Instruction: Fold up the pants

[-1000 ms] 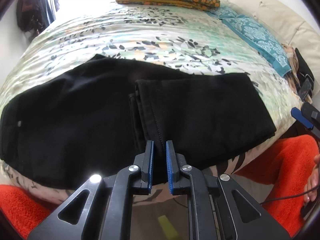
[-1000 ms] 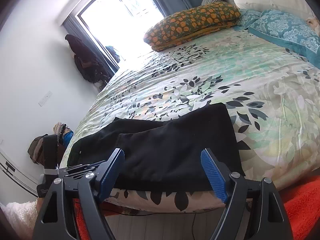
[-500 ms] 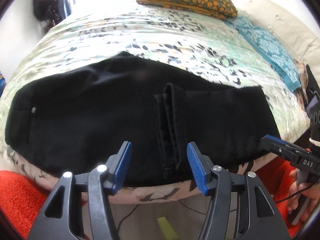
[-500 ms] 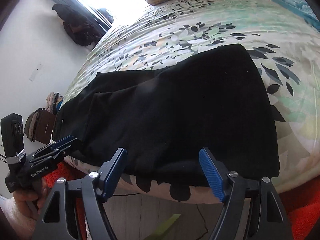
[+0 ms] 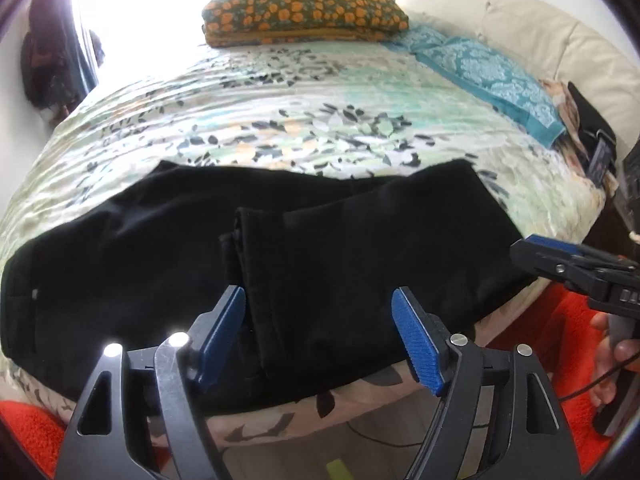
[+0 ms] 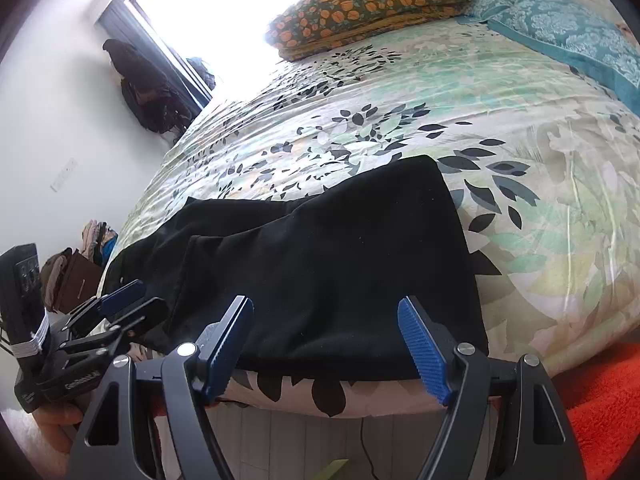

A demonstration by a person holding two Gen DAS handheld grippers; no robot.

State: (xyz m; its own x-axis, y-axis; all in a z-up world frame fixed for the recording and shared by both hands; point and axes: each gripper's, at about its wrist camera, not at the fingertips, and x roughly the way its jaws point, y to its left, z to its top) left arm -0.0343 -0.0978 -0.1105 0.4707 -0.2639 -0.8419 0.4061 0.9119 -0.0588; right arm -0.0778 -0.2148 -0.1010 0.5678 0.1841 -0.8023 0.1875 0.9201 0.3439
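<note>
The left gripper (image 5: 320, 338) is level at 6 o'clock in its own view, jaws spread wide and holding nothing, just short of the bed's near edge. The right gripper (image 6: 326, 344) sits the same way, jaws spread and empty. The black pants (image 5: 280, 264) lie folded across the floral duvet (image 5: 304, 120) along the near edge, the doubled leg end toward 3 o'clock. An orange-patterned pillow (image 5: 304, 14) rests at 12 o'clock

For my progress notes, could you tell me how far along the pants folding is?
One fold looks done: the black pants lie doubled on the bed. Nothing is in hand; the left gripper and right gripper are open. Likely left: another fold.
</note>
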